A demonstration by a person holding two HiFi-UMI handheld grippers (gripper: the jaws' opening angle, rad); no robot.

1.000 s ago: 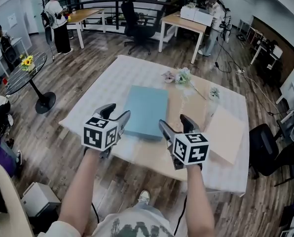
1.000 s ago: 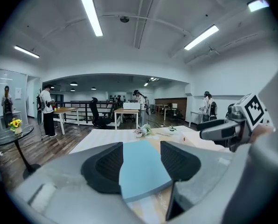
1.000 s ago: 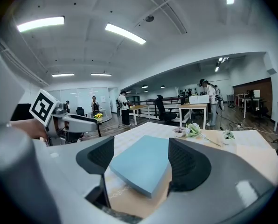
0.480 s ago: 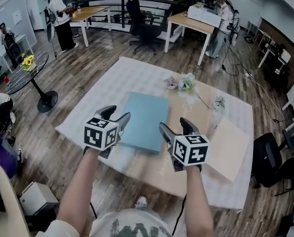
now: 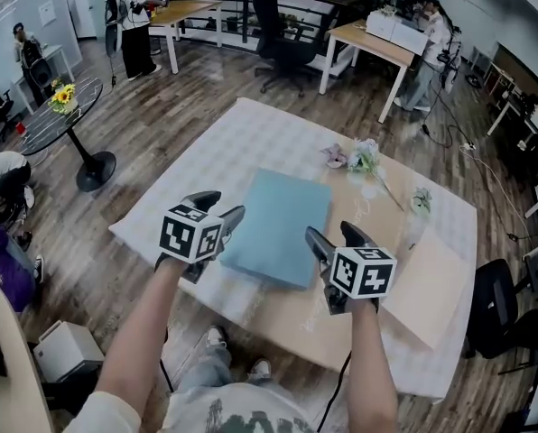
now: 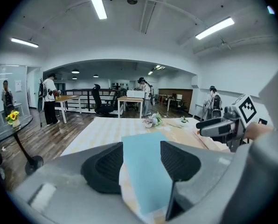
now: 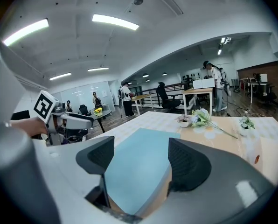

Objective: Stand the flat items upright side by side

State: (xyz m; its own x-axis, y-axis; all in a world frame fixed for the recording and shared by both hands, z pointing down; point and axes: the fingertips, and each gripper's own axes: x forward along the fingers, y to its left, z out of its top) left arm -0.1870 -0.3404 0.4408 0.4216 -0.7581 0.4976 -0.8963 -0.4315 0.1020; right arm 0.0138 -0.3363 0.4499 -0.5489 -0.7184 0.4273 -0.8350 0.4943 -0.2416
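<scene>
A light blue flat board (image 5: pixel 280 225) lies on a tan flat sheet (image 5: pixel 364 207) on the table. A beige flat panel (image 5: pixel 429 282) lies to its right. My left gripper (image 5: pixel 217 215) hovers at the blue board's near left corner, jaws apart with nothing gripped. My right gripper (image 5: pixel 332 244) hovers at its near right corner, also open. In the left gripper view the blue board (image 6: pixel 143 169) shows between the open left gripper (image 6: pixel 141 164) jaws, with the right gripper (image 6: pixel 220 126) off to the side. The right gripper view shows the blue board (image 7: pixel 136 167) beyond the open right gripper (image 7: pixel 141 164).
A white checked cloth (image 5: pixel 242 142) covers the table. Artificial flowers (image 5: pixel 364 157) and a small sprig (image 5: pixel 420 200) lie at the far side. A round table with sunflowers (image 5: pixel 61 106) stands left, a white box (image 5: pixel 66 357) on the floor, desks, chairs and people behind.
Both grippers have moved forward and down towards the blue board's near edge. Their jaws stay as wide apart as before.
</scene>
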